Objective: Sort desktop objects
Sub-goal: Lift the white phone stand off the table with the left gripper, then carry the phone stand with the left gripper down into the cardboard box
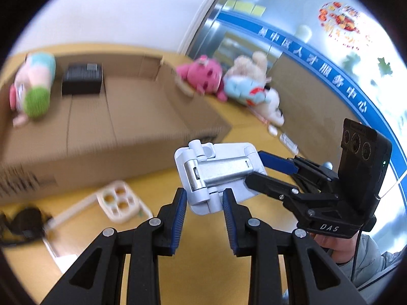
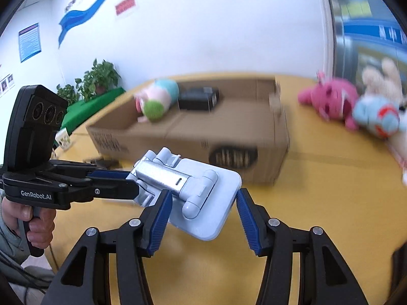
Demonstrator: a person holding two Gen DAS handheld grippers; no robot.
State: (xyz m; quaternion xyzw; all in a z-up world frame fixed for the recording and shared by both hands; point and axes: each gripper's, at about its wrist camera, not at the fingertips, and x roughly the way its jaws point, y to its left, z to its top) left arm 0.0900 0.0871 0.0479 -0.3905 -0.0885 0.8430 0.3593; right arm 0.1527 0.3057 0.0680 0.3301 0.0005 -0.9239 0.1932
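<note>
Fingers (image 1: 181, 204) of both grippers clamp the phone stand (image 1: 216, 175); cardboard box (image 1: 106, 137) holds a plush toy (image 1: 33, 86).

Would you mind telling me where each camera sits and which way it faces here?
Left wrist: on the left gripper, looking down its fingers at the phone stand; right gripper and a hand show.
Right wrist: on the right gripper, facing the phone stand; left gripper shows.
Shared: phone stand, cardboard box, plush toys.
</note>
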